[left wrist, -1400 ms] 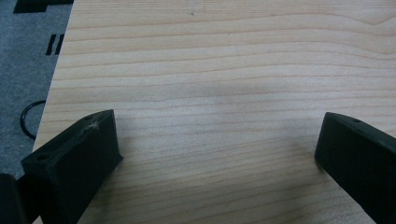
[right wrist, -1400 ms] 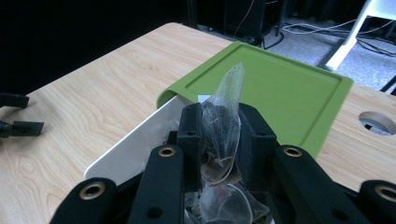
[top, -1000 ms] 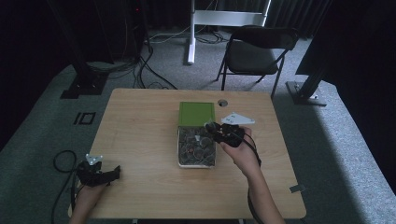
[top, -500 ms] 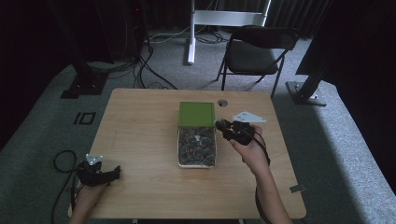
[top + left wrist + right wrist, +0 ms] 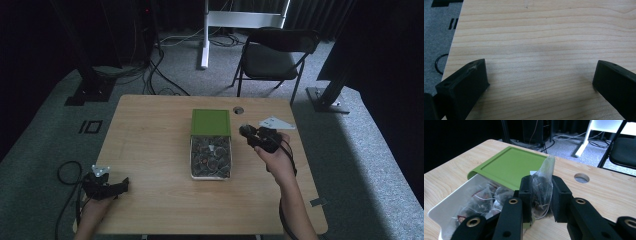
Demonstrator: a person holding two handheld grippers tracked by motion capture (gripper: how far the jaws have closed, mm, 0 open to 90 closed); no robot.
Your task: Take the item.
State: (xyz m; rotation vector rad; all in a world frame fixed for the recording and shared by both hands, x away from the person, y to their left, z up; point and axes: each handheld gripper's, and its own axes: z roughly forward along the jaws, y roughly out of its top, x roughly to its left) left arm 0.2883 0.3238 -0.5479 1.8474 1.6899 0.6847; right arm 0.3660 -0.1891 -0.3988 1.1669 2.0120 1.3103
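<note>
High view: right gripper [image 5: 248, 134] hangs just right of the box [image 5: 210, 159] mid-table; left gripper [image 5: 114, 187] rests at the near left corner. Left gripper view: jaws spread over bare table [image 5: 544, 37]. Right gripper view: jaws pinch a tea bag [image 5: 541, 185]. Best carry it gently, clear of the box rim.

Both grippers black. Left gripper [image 5: 106, 186]: grey three-cornered plate on top, black cable looping off behind it; blocky matte jaw tips, left tip scuffed pale at its edge. Right gripper [image 5: 542, 195]: flat black link arms behind the jaws, brass-ringed pivot holes, square pads. Forearms bare, no sleeves.
</note>
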